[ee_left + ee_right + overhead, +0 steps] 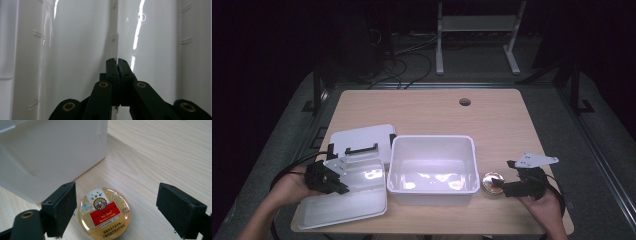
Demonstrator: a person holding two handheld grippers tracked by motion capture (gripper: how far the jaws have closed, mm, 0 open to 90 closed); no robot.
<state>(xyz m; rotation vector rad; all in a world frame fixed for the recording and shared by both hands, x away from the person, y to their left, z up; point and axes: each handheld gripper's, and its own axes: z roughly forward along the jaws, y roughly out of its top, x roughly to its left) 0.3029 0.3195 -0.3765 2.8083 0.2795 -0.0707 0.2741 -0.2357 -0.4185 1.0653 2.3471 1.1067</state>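
High view showed a wooden table with a white open bin standing near its front edge, and a white lid lying flat just to the bin's left, its near corner reaching the table's front-left edge. Behind the lid lay a second white lid with black clips. The left gripper sat over the first lid, and in the left gripper view its jaws were pressed together on a thin upright rib of the lid, with glossy white plastic close on both sides and little free room around the tips.

On the bin's right, a round gold candy tin lay on the table just beside the bin's right wall, apart from it by a narrow strip of wood. The right gripper was at the tin; in the right gripper view its jaws stood wide apart, one on each side of the tin, neither pad touching it. The bin's corner rose near the left jaw, while bare tabletop lay open beyond the right jaw and towards the back of the table.
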